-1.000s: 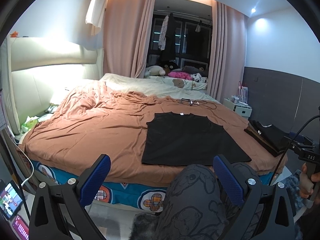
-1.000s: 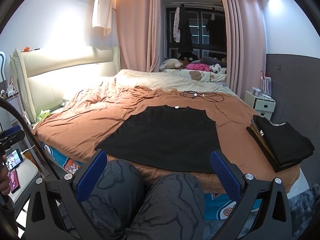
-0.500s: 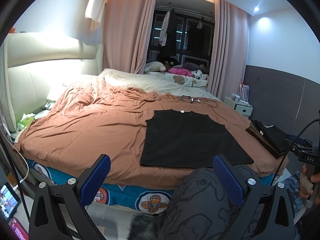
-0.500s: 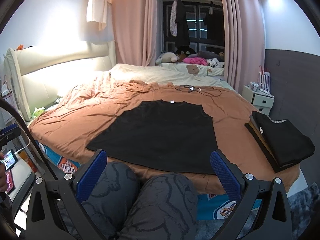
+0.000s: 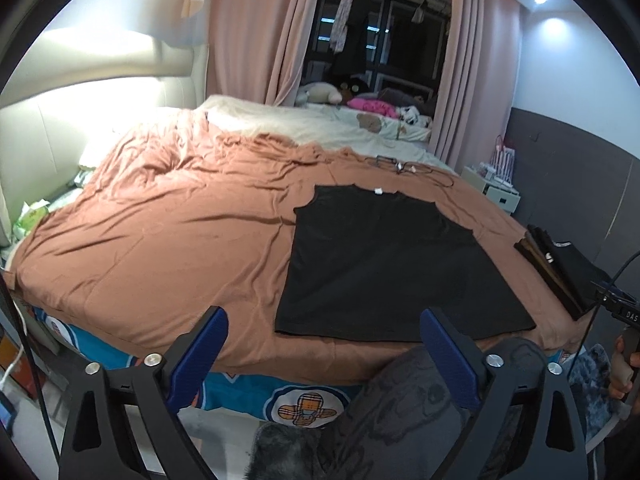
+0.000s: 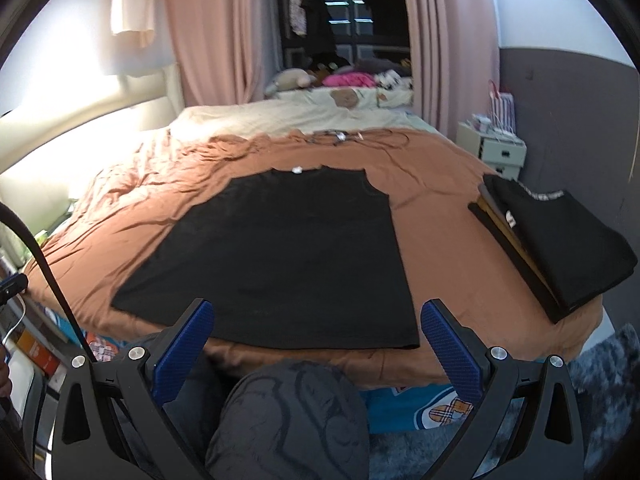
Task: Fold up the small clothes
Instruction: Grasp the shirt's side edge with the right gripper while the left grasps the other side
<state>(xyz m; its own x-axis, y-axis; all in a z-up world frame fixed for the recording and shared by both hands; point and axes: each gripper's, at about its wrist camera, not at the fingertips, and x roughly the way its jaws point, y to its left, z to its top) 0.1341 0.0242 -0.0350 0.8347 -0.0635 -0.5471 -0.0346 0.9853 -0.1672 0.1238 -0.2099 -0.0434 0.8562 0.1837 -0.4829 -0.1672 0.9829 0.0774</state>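
A black sleeveless top [image 5: 384,264] [image 6: 280,252] lies flat on the brown bedspread [image 5: 168,240] [image 6: 440,248], its hem toward me and its white neck label at the far end. My left gripper [image 5: 324,344] hovers short of the near bed edge, by the top's lower left corner; its jaws are closing a little, with nothing between them. My right gripper [image 6: 316,332] stands open over the hem, just before the lower right corner, holding nothing. Both sets of blue pads are clear of the cloth.
A stack of folded dark clothes [image 6: 556,240] [image 5: 560,264] sits at the bed's right edge. A person's patterned grey knees [image 6: 288,416] [image 5: 404,412] are below the grippers. Black cables [image 6: 352,138] lie beyond the top. A white nightstand [image 6: 492,152] stands at the right wall.
Both grippers have moved forward toward the bed and tilted down. The black top and the bed edge now fill more of each view. Neither has taken hold of anything.
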